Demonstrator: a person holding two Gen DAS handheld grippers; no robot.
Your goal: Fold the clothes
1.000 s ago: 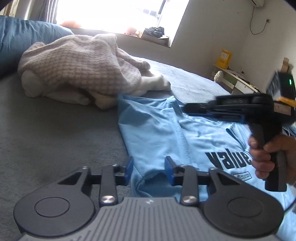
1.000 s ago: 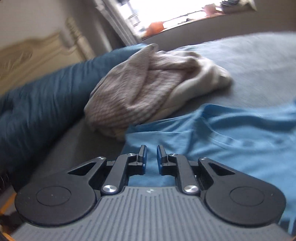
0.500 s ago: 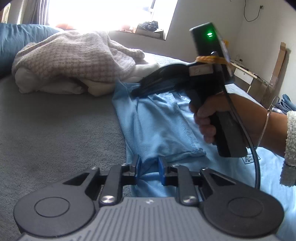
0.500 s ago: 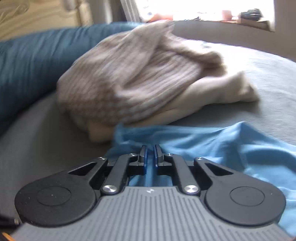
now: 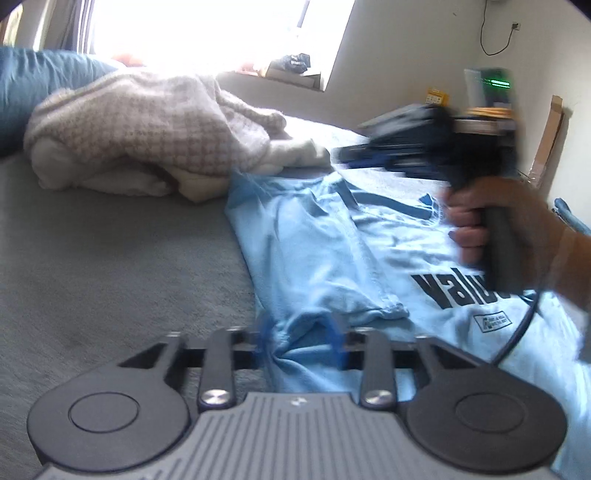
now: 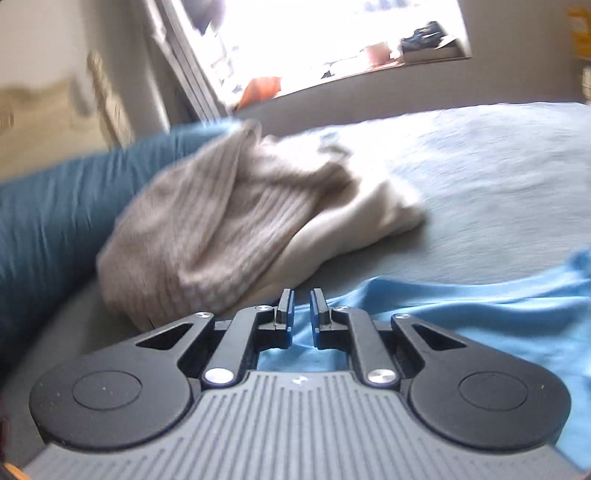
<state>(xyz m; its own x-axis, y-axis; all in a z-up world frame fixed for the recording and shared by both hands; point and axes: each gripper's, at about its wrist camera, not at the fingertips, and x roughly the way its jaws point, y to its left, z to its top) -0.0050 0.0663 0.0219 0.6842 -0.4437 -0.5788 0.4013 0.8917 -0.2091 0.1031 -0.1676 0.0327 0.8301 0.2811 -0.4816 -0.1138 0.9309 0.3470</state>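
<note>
- Between my left gripper's [image 5: 301, 341] jaws lies a bunched fold of the light blue T-shirt [image 5: 325, 254], at its near hem; the jaws are opening at this moment, and the blurred blue pads stand apart on either side of the cloth without pressing it.
- From those jaws the shirt spreads forward and to the right across the grey bed [image 5: 110, 266], flat apart from some creases, with dark lettering printed upside down from where I look.
- My right gripper [image 6: 302, 310] sits over the same T-shirt [image 6: 461, 317]; its jaws are almost closed, with only a narrow slit between the pads. Blue cloth shows below and behind them, but I cannot tell whether any of it is pinched.
- Through the left wrist camera I see that right gripper [image 5: 369, 157] held above the shirt, ahead and to the right of the left jaws, blurred, with the person's hand [image 5: 491, 225] wrapped round its handle and a cable hanging from it.
- Further ahead and to the left of both jaws, a crumpled beige knit garment [image 5: 147, 125] lies heaped over something cream-white, touching the shirt's far corner.
- Beyond that heap, left of the jaws, is a dark teal pillow [image 6: 55, 210]; behind it a bright window [image 5: 207, 33].
</note>
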